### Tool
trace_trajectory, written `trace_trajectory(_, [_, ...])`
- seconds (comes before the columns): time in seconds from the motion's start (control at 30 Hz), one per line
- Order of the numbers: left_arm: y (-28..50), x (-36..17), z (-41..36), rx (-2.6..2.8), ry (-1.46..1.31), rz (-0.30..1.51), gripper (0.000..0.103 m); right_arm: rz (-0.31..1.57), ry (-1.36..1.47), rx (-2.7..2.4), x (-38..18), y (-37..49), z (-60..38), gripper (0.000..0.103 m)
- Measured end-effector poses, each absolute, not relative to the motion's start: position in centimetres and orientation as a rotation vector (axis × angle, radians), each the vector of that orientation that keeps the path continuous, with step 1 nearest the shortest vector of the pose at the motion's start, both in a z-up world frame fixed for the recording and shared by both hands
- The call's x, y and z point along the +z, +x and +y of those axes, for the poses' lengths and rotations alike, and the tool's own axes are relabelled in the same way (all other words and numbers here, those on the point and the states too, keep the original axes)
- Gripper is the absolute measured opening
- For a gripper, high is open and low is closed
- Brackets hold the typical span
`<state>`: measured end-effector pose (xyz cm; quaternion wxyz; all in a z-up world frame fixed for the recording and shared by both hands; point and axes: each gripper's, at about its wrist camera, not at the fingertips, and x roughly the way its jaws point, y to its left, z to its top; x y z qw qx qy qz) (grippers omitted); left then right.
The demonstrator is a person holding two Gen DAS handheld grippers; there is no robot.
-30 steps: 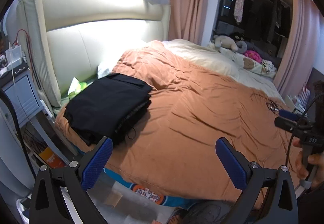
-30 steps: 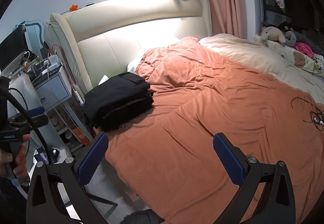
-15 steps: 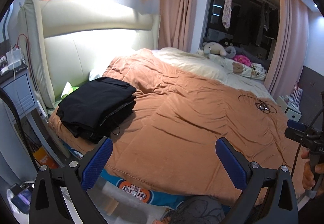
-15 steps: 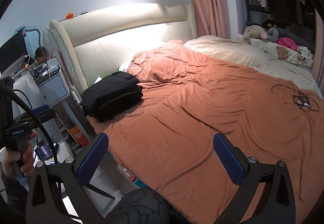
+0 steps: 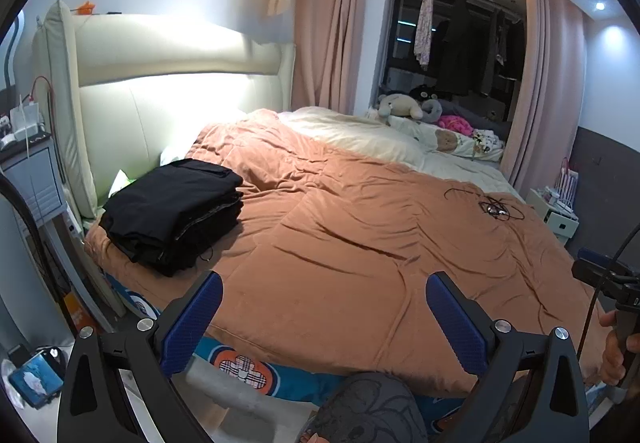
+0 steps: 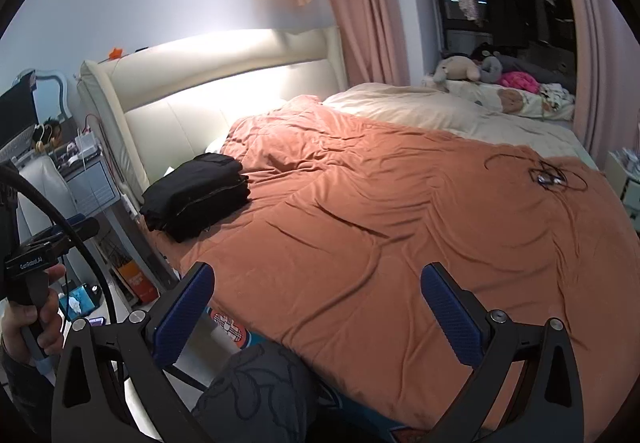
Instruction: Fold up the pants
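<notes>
Black pants (image 5: 172, 213) (image 6: 198, 193) lie folded in a neat stack on the orange blanket (image 5: 360, 235) (image 6: 400, 211), at the bed's near-left corner by the headboard. My left gripper (image 5: 324, 323) is open and empty, held back over the bed's near edge, well short of the stack. My right gripper (image 6: 318, 313) is open too, with nothing between its blue pads, off the bed's edge. Each gripper also shows at the rim of the other's view, held in a hand.
A cream headboard (image 5: 160, 83) stands at the left, with a grey nightstand (image 5: 28, 171) beside it. A tangle of black cable (image 5: 492, 205) lies on the blanket's right side. Plush toys (image 5: 404, 107) and cream bedding sit at the far end. My patterned knee (image 6: 256, 395) is below.
Both grippers have pulled back and upward from the bed, so more of the room and blanket shows. The folded pants have stayed in place. Both stay open.
</notes>
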<state>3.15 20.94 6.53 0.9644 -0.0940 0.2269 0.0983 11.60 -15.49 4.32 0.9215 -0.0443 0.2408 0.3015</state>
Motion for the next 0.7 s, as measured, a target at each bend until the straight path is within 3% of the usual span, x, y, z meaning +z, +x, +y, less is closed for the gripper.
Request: trace_trajectory(0.7, [1.1,5.4,17.5,0.140,-0.157,0.396,0.102,0.444,-0.064,0.450,1.8,7.0,-18.0,0.103])
